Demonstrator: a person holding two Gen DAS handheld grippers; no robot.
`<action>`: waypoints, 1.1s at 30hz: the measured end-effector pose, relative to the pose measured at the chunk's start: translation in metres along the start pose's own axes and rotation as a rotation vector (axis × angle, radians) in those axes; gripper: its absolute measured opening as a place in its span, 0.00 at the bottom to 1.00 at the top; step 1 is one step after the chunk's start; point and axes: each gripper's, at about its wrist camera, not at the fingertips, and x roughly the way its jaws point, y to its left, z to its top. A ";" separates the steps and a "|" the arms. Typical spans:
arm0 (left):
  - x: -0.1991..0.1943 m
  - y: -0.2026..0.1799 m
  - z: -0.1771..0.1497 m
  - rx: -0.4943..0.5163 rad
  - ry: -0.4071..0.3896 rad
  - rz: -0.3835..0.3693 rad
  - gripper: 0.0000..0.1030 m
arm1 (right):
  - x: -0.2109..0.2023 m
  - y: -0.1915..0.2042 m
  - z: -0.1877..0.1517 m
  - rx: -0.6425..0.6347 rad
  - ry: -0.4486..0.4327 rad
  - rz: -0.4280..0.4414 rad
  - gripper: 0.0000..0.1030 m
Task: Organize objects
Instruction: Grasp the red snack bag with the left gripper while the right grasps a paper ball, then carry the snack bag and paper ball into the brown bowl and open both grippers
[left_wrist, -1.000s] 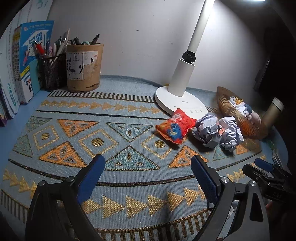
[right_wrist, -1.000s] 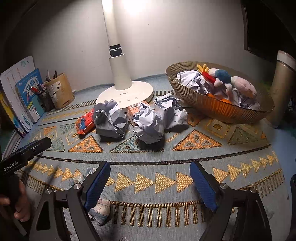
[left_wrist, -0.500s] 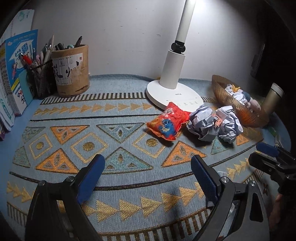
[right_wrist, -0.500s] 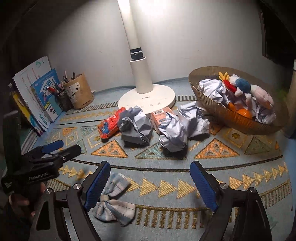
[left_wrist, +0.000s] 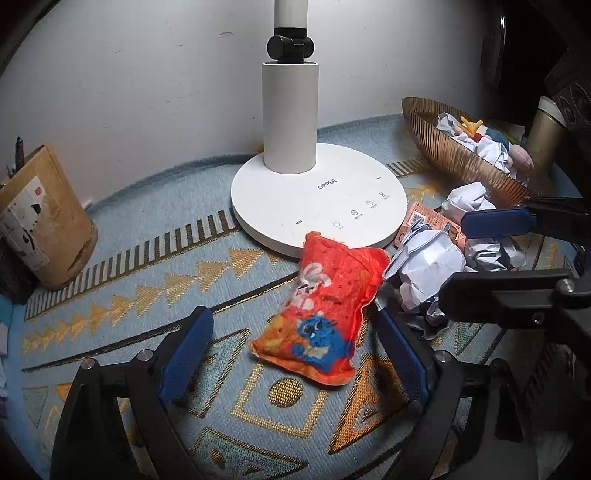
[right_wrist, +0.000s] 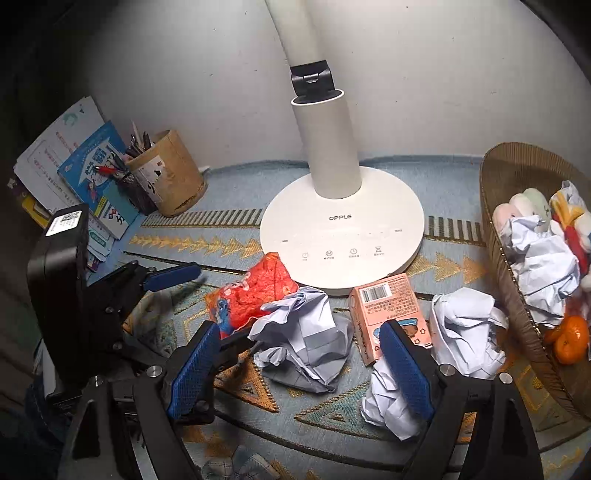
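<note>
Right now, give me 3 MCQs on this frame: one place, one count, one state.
1. Where does the red snack bag lie?
A. in the basket
B. on the mat, its top edge at the lamp base
C. inside the pen holder

2. How many crumpled paper balls lie on the mat outside the basket, in the right wrist view?
A. one
B. three
C. six

3. What is between the left gripper's jaws?
A. the red snack bag, not yet pinched
B. nothing
C. the pink carton

Answers:
1 B: the bag's top edge meets the white base.
2 B: three balls around the pink carton.
3 A: the jaws are closing with gaps on both sides of the bag.
</note>
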 end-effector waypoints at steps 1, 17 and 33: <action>0.005 0.000 0.001 0.002 0.009 -0.011 0.71 | 0.001 -0.001 0.002 0.007 0.001 0.002 0.85; -0.035 0.023 -0.030 -0.125 0.032 -0.001 0.30 | 0.029 0.040 -0.014 -0.317 0.076 -0.208 0.84; -0.091 0.010 -0.052 -0.260 -0.103 -0.061 0.30 | -0.096 0.042 -0.068 -0.138 -0.114 -0.157 0.35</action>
